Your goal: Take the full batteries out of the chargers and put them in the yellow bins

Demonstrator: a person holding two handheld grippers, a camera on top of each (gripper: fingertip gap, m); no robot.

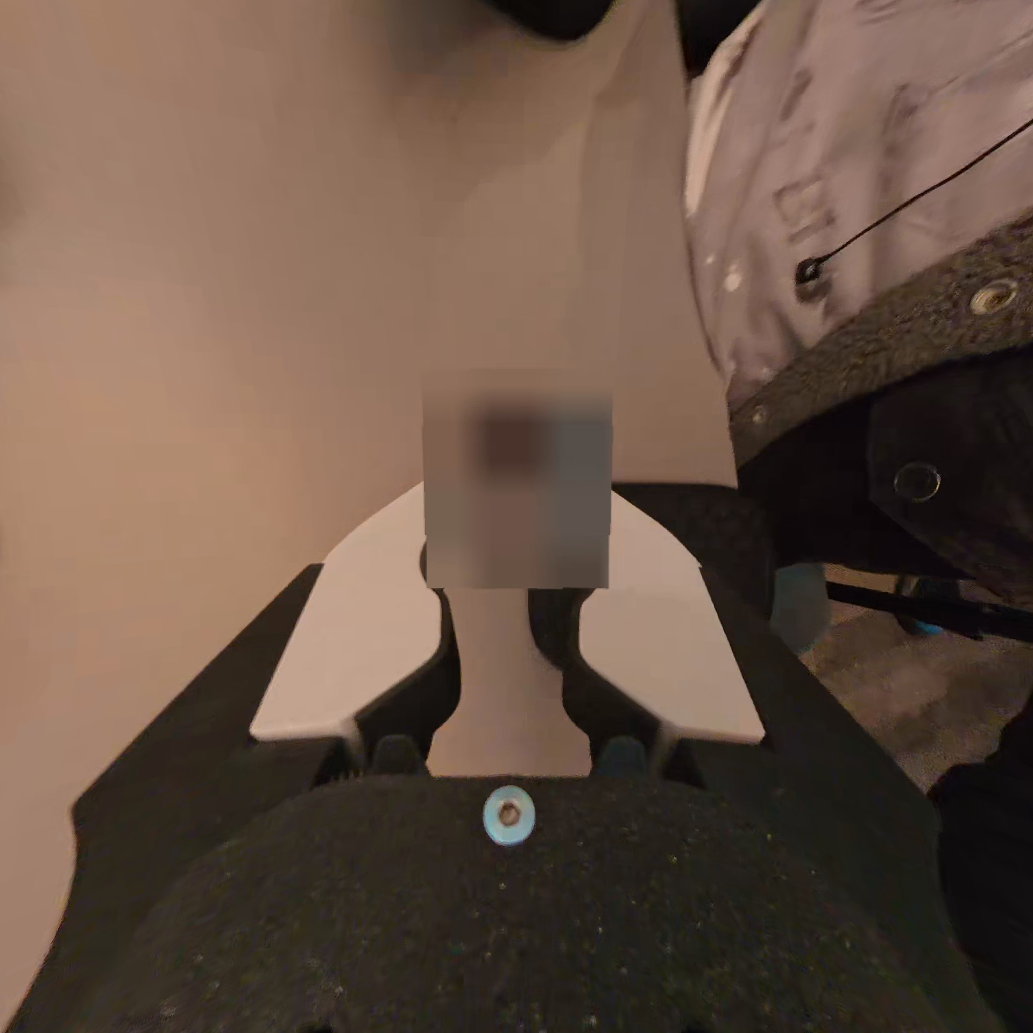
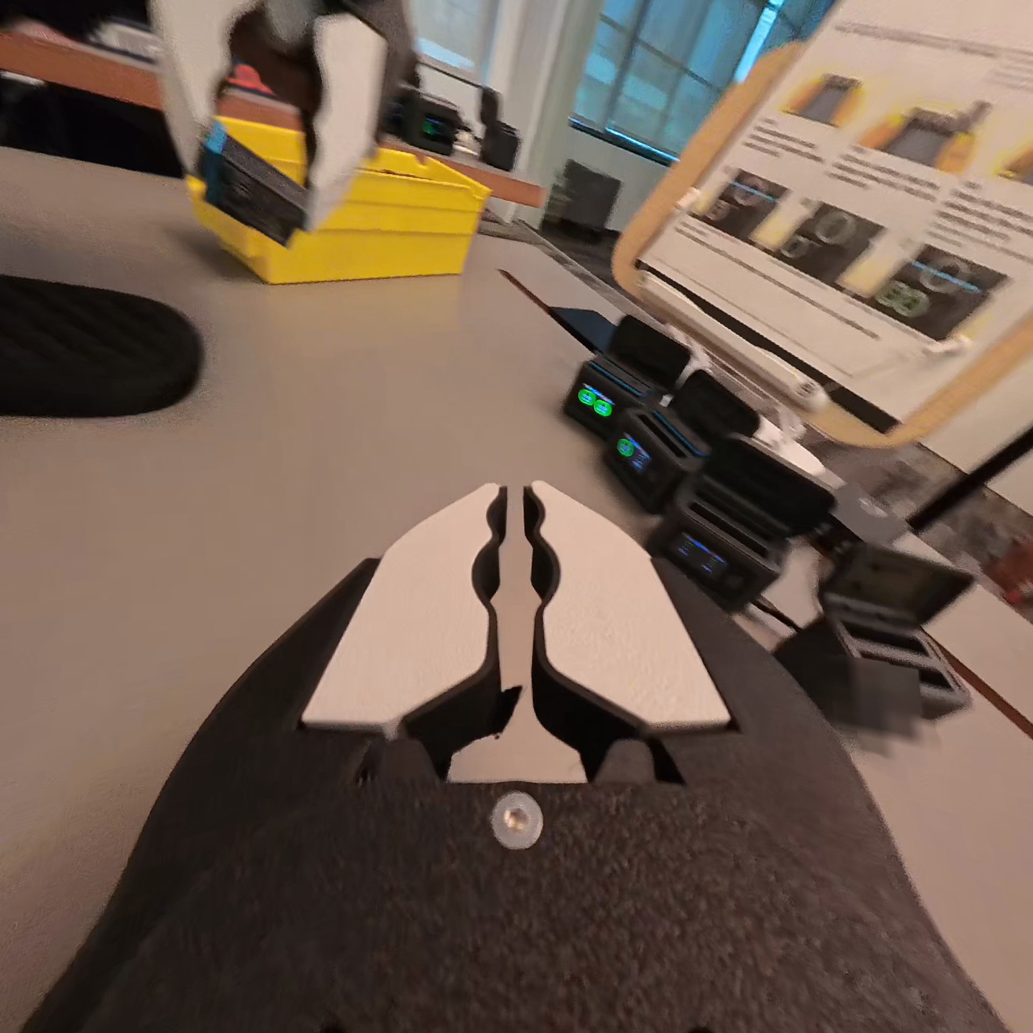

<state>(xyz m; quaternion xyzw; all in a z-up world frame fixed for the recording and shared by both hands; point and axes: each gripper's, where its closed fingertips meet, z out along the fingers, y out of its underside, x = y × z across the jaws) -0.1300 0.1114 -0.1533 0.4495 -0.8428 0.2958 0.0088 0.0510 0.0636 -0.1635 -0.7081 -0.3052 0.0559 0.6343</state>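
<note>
In the right wrist view, at the upper left, the left gripper (image 2: 263, 184) hung above the table (image 2: 335, 363) with a black battery (image 2: 251, 187) clamped between its pale fingers (image 2: 341, 134). The battery, blue-edged at one end, lay tilted, its long axis running down toward the right. It overlapped the near left corner of the yellow bin (image 2: 363, 235), which stood directly behind and below it; whether it was already over the bin's opening or just short of the rim could not be told from this angle. The left wrist view settled nothing: a mosaic patch covered the fingertips there, and only blurred table and a sleeve (image 1: 838, 167) showed beyond.

So the drop seemingly turned on that one relation, battery to rim, and the left gripper was far nearer the bin.

Further right, the right gripper (image 2: 515, 494) hovered low over bare table, empty, its fingers drawn almost together with only a narrow slit between. The chargers (image 2: 671, 453) sat in a row to its right and slightly ahead, against the foot of a propped instruction board (image 2: 838, 195). The two farthest showed green lights; the nearer ones did not, and one stood with its lid up. Any next battery lay rightward of these fingers.
</note>
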